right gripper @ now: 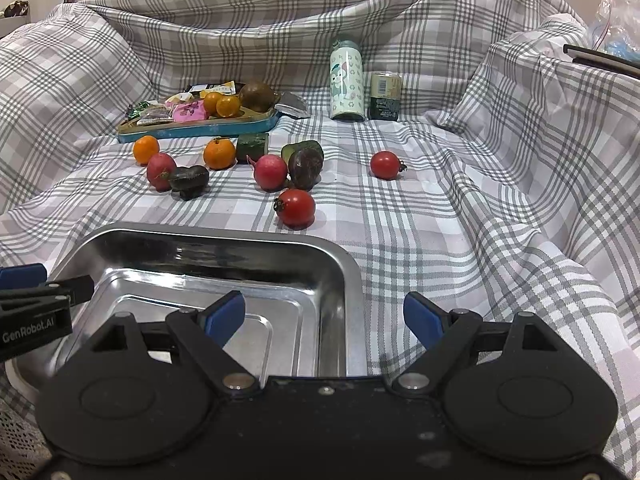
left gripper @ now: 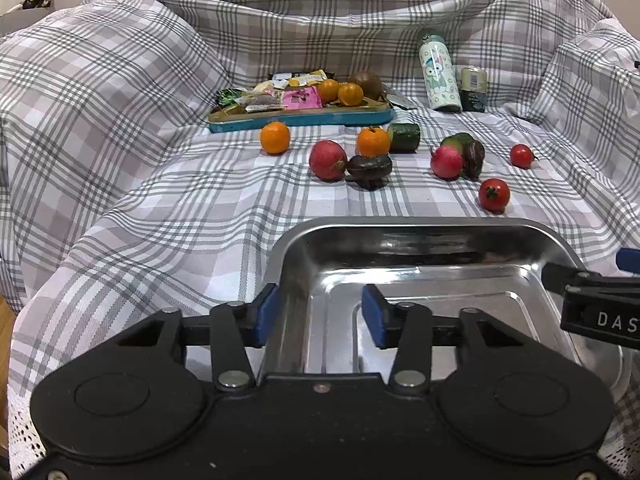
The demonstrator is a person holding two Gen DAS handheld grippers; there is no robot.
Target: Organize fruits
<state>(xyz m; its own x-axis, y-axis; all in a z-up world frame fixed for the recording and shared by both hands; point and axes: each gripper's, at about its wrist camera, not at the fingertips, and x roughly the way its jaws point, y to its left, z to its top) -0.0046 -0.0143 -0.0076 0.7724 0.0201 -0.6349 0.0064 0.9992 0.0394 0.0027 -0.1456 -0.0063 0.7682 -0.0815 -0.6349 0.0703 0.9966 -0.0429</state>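
Observation:
A shiny metal tray [left gripper: 420, 236] [right gripper: 224, 236] lies nearest, with nothing in it. My left gripper [left gripper: 320, 312] straddles the tray's left wall, open, and its blue pads [left gripper: 268, 308] are not pressing on it. My right gripper [right gripper: 324, 318] stands open wide over the tray's right wall. Loose on the checked cloth beyond lie two oranges [left gripper: 275, 137] [left gripper: 373, 142], two red round fruits [left gripper: 327, 160] [left gripper: 446, 162], two dark fruits [left gripper: 369, 168], green cucumber pieces [left gripper: 404, 137] and two tomatoes [left gripper: 494, 195] [left gripper: 521, 156]. The nearest tomato [right gripper: 295, 208] sits just past the tray.
A blue tray [left gripper: 300, 118] at the back holds snack packets, two oranges and a brown fruit. A printed bottle [left gripper: 438, 72] and a dark can [left gripper: 473, 90] stand to its right. Raised cloth folds wall in both sides and the back.

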